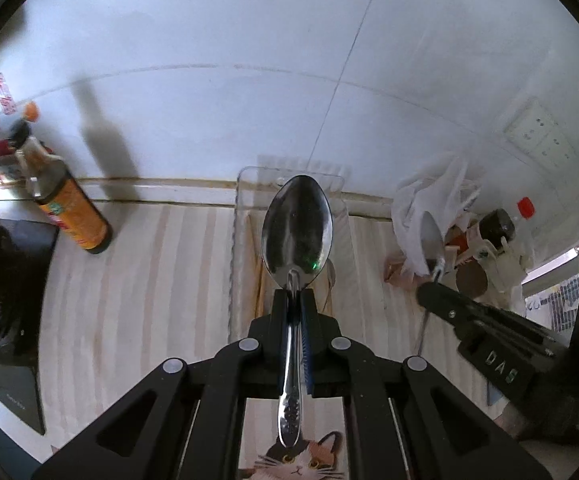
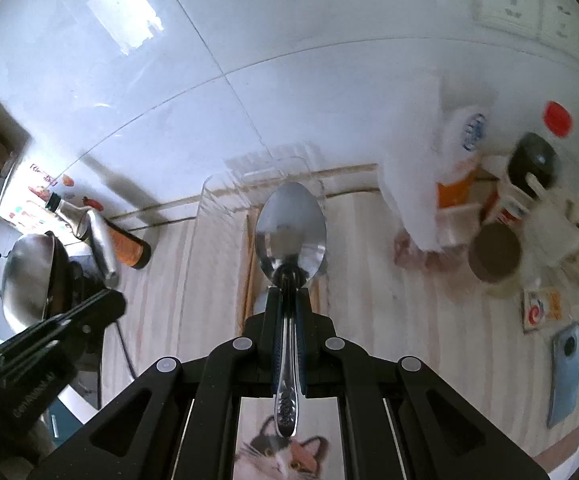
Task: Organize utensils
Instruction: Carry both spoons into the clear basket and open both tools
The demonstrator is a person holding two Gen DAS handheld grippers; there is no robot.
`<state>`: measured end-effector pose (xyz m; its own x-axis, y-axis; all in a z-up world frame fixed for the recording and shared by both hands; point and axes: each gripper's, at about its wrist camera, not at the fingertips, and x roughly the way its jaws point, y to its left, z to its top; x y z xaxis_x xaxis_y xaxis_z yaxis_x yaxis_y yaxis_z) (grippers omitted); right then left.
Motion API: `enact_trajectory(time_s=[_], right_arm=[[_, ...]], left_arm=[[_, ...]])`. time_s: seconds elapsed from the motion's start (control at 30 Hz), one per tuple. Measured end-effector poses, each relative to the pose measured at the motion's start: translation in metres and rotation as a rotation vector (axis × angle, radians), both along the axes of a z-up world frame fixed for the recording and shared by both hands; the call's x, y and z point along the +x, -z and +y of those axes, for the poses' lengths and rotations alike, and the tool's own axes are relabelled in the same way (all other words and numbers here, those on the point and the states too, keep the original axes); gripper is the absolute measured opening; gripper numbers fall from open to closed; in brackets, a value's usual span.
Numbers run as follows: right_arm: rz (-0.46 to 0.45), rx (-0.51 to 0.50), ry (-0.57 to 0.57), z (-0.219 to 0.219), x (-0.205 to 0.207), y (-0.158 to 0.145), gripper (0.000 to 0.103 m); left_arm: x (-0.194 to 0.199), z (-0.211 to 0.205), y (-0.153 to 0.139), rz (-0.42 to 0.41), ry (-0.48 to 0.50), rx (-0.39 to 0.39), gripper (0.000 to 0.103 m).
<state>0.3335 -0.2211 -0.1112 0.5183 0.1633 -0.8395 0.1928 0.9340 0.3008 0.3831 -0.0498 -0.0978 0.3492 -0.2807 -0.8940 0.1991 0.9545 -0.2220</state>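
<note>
while both grippers are raised above the striped counter (image 1: pixel 149 280), each carries a utensil; the left gripper (image 1: pixel 294 300) is clamped on the handle of a steel spoon (image 1: pixel 296 228), bowl forward and upward, handle end hanging back toward the camera; the right gripper (image 2: pixel 288 296) is likewise clamped on a second spoon (image 2: pixel 289 228), held the same way; in the left view the right gripper appears at the right side, its spoon bowl near a white plastic bag (image 1: pixel 429 200); in the right view the left gripper shows at the lower left with its spoon bowl tilted up.

a clear plastic tray (image 1: pixel 245 184) lies on the counter against the tiled wall (image 1: pixel 249 80), directly ahead of both grippers; wooden chopsticks (image 1: pixel 259 272) appear to lie inside it already; whether other cutlery is in it cannot be told, as the spoons cover most of it.

judgement: the step in hand is the carry, with both spoons lifted and aimed at the tray, neither yet set down; the next move calls for lowering one spoon at a time into the tray beside the chopsticks, bowl leading, then releasing the jaws only once the spoon rests on the tray floor; the two grippers are close together, so staggered approach is advised; a sauce bottle (image 1: pixel 69 216) stands well apart at left and poses no obstruction.
</note>
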Motion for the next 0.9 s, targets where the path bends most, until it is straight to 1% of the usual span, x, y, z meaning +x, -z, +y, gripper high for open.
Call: enact_trajectory(time_s=[0.13, 0.3, 0.47, 0.57, 0.6, 0.63, 0.67, 0.7, 0.73, 0.77, 0.8, 0.83, 0.87, 0.9], right_arm=[[0.029, 0.015, -0.014, 0.009, 0.029, 0.009, 0.007], [0.084, 0.019, -0.035, 0.016, 0.058, 0.036, 0.007], [0.181, 0.031, -0.06, 0.015, 0.08, 0.072, 0.007], [0.227, 0.027, -0.062, 0.012, 0.082, 0.089, 0.008], [0.233, 0.019, -0.06, 0.011, 0.081, 0.091, 0.012], [0.237, 0.006, -0.052, 0.01, 0.079, 0.093, 0.021], [0.237, -0.004, -0.046, 0.01, 0.078, 0.094, 0.026], [0.233, -0.014, -0.042, 0.01, 0.075, 0.093, 0.034], [0.223, -0.033, -0.036, 0.01, 0.071, 0.091, 0.04], [0.215, -0.054, -0.03, 0.009, 0.068, 0.089, 0.042], [0.206, -0.082, -0.024, 0.008, 0.063, 0.084, 0.048], [0.195, -0.112, -0.014, 0.008, 0.056, 0.081, 0.055], [0.188, -0.128, -0.01, 0.008, 0.05, 0.078, 0.058], [0.179, -0.149, -0.003, 0.008, 0.044, 0.076, 0.063]], left_arm=[[0.026, -0.002, 0.025, 0.076, -0.011, -0.023, 0.004], [0.049, -0.003, 0.055, 0.16, -0.018, -0.029, 0.004], [0.053, -0.004, 0.064, 0.165, -0.018, 0.027, 0.007], [0.049, -0.002, 0.066, 0.143, -0.024, 0.085, 0.011], [0.046, 0.0, 0.066, 0.133, -0.03, 0.116, 0.012], [0.045, 0.003, 0.065, 0.124, -0.038, 0.135, 0.017], [0.043, 0.006, 0.065, 0.11, -0.047, 0.155, 0.027], [0.039, 0.01, 0.063, 0.09, -0.061, 0.179, 0.034], [0.034, 0.015, 0.061, 0.065, -0.078, 0.202, 0.051], [0.031, 0.018, 0.059, 0.045, -0.089, 0.214, 0.065], [0.026, 0.022, 0.057, 0.019, -0.102, 0.232, 0.069], [0.021, 0.025, 0.056, -0.002, -0.113, 0.255, 0.076], [0.016, 0.028, 0.056, -0.019, -0.12, 0.274, 0.08], [0.011, 0.03, 0.057, -0.033, -0.123, 0.29, 0.08]])
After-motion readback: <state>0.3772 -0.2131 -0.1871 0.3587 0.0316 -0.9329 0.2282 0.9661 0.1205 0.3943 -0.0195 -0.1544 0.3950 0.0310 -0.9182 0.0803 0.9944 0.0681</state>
